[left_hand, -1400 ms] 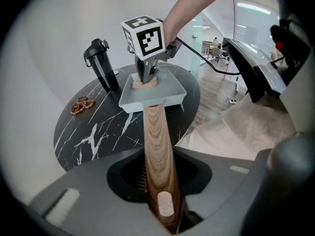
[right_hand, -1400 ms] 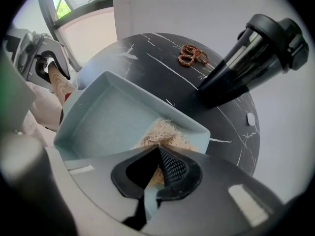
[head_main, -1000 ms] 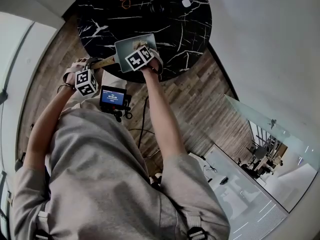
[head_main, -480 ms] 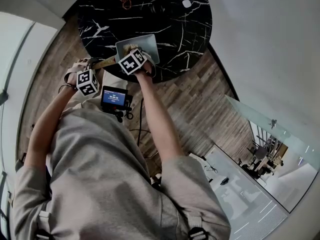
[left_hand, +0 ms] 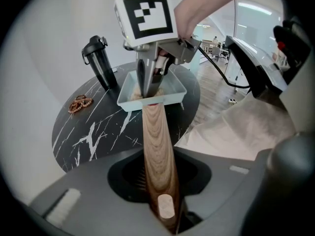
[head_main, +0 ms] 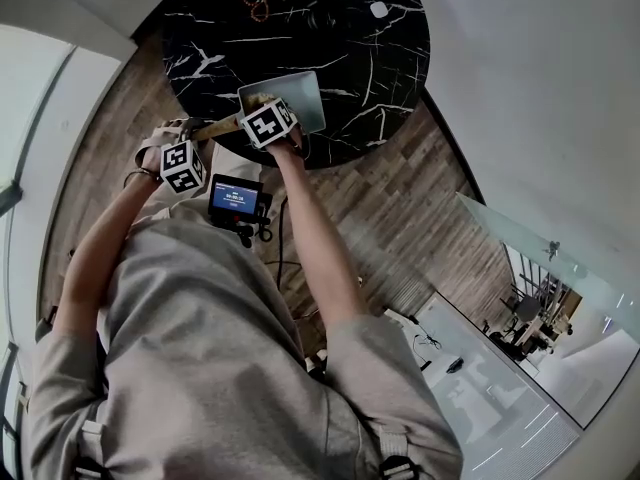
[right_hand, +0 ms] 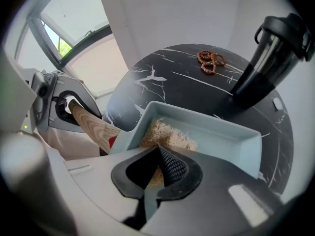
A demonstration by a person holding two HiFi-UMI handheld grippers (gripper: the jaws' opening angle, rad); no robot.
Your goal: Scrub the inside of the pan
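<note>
A pale blue rectangular pan (head_main: 300,96) rests on the black marble table (head_main: 350,48). My left gripper (left_hand: 158,191) is shut on the pan's wooden handle (left_hand: 156,141), which runs straight out from between its jaws to the pan (left_hand: 174,90). In the right gripper view, my right gripper (right_hand: 155,173) is shut on a tan fibrous scrubber (right_hand: 165,134). It presses the scrubber into the pan (right_hand: 221,132) at the corner nearest the handle (right_hand: 93,124). In the head view the right gripper (head_main: 258,103) hides most of the scrubber.
A black bottle (right_hand: 266,58) stands on the table beyond the pan, with a brown string of beads (right_hand: 209,60) to its left. A small white object (head_main: 378,9) lies at the far edge. The round table's rim (head_main: 330,158) and wooden floor (head_main: 400,208) are below me.
My right gripper has slid the scrubber across the pan toward the handle end. The left gripper keeps its hold on the handle.
</note>
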